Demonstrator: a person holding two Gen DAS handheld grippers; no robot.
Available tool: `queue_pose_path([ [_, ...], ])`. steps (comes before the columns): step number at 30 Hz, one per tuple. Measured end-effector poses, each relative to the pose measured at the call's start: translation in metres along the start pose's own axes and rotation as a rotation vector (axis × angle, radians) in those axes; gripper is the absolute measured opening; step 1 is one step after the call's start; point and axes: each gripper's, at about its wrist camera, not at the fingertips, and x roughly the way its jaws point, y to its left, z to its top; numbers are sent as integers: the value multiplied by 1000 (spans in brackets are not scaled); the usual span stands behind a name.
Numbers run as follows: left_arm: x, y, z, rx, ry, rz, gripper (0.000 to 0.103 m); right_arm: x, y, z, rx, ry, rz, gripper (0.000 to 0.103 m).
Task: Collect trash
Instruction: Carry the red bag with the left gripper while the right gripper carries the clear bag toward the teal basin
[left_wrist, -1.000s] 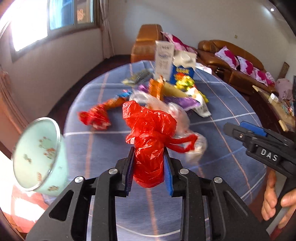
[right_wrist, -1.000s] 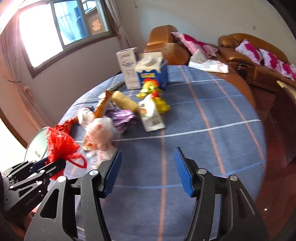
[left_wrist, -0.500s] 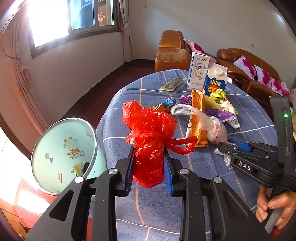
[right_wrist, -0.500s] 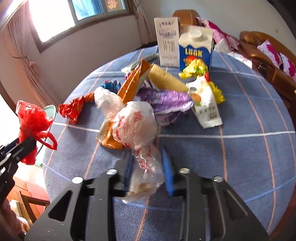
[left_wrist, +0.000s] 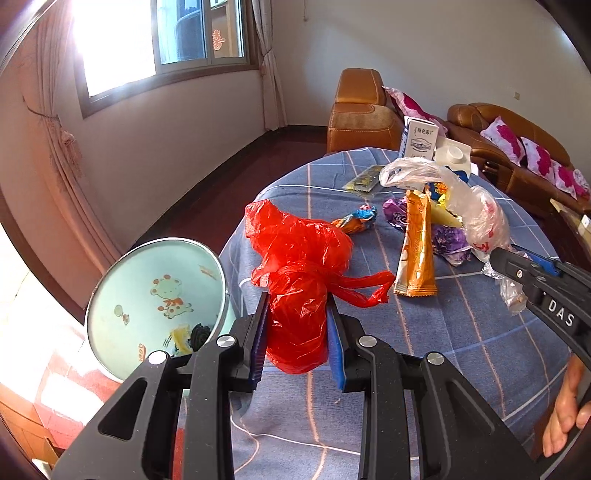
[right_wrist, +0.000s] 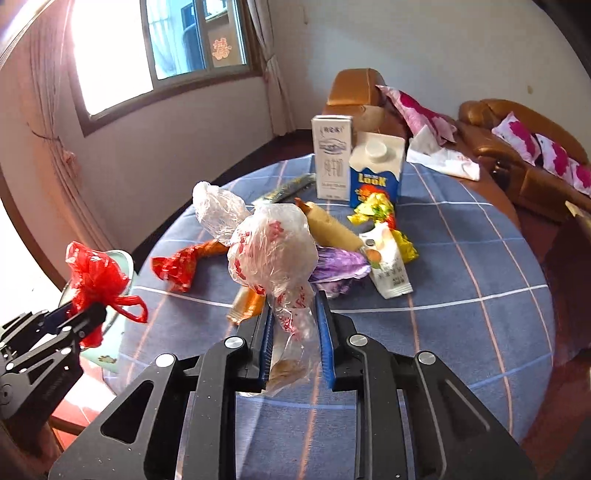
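Aloft, red bag (left_wrist: 299, 280), clear bag (right_wrist: 273, 251)

Round blue-checked table (right_wrist: 480, 258) carries wrappers (right_wrist: 388, 266) and two cartons (right_wrist: 375, 170).

Crumpled red bag (left_wrist: 299, 295) clamped by left claw (left_wrist: 298, 339) beside the bin (left_wrist: 147, 295); clear printed bag (right_wrist: 277, 258) clamped above the worktop (right_wrist: 461, 295) litter

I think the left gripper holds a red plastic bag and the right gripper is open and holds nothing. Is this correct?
Not quite. The left gripper does hold the red plastic bag, but the right gripper is not empty: the right wrist view shows it shut on a clear plastic bag with red print.
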Motion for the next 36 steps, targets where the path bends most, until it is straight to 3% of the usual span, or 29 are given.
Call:
queue_pose_path([
  [16, -17, 43, -8, -73, -24, 30, 28, -3, 56, -2, -65, 17, 50, 22],
  [36, -25, 120, -16, -185, -33, 143, 28, 7, 125, 2, -160, 21, 134, 22],
])
